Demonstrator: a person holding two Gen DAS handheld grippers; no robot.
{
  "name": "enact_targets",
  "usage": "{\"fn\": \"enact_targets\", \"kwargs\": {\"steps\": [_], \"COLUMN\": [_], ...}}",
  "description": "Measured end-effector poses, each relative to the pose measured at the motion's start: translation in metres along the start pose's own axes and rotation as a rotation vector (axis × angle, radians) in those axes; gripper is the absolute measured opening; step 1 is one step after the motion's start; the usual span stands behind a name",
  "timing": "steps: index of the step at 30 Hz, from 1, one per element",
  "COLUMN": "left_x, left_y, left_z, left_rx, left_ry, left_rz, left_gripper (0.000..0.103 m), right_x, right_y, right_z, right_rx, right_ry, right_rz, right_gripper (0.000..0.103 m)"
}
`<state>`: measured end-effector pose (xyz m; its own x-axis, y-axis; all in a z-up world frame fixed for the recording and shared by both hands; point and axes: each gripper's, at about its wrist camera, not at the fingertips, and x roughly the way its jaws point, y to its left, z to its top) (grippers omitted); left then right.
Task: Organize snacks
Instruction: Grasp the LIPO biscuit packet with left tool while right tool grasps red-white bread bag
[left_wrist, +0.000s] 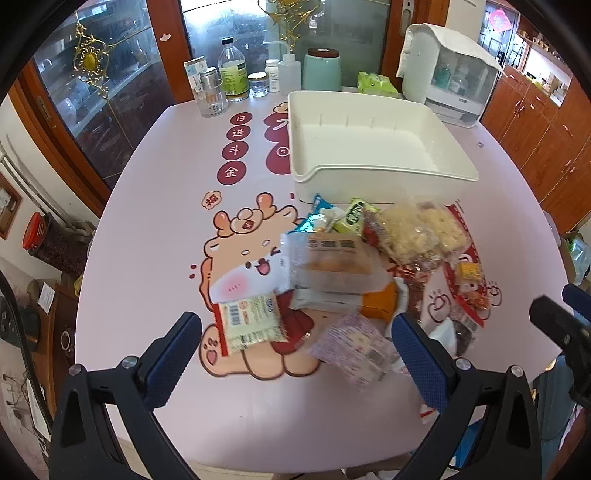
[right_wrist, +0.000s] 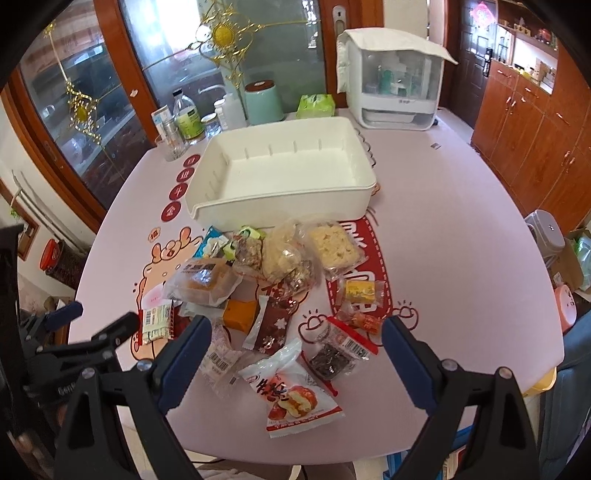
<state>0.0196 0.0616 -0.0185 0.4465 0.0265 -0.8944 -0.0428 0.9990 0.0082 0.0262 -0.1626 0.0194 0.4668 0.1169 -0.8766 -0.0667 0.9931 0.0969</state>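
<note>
Your left gripper (left_wrist: 295, 347) and right gripper (right_wrist: 295, 354) both gape wide, empty, above the snacks (right_wrist: 273, 280); the bin (right_wrist: 284, 173) sits beyond.

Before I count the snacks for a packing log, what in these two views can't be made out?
- Snacks under the heap: the clear-wrapped brown cake covers the orange packet and others in both views.
- Pale purple printed packet: motion-blurred in the left wrist view, print unreadable.
- White plastic bin: its near wall hides the nearest strip of floor in both views.
- Labels on the clear glass bottle: too small.
</note>
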Motion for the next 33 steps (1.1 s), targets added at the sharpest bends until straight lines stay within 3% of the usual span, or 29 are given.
{"fn": "enact_targets", "kwargs": {"steps": [8,15,24,31,33], "left_x": [0.049,0.089,0.12,0.148,0.153], "left_y": [0.043,0.063,0.059,0.062,0.063], "left_z": [0.005,-0.002,-0.015,-0.012,-0.012], "left_rx": [0.022,0.077,0.383,0.457,0.478], "left_ry": [0.081,0.123,0.087,0.151,0.172], "left_rz": [-0.03,-0.027,-0.076,-0.133,-0.152], "left_gripper": [0.102,0.102,0.102,0.097,0.097], "right_x": [0.035,0.082,0.109,0.124,0.128], "right_y": [0.011,0.001,-0.004,0.009,0.013], "right_z": [-0.002,-0.029,-0.066,-0.076,-0.077], "right_rx": [-0.059,-0.112,-0.285,-0.346,-0.355], "right_ry": [0.086,0.23,0.305,0.332,0.348], "right_rz": [0.019,0.068,0.132,0.126,0.129], "right_gripper": [0.089,0.089,0.089,0.089,0.084]}}
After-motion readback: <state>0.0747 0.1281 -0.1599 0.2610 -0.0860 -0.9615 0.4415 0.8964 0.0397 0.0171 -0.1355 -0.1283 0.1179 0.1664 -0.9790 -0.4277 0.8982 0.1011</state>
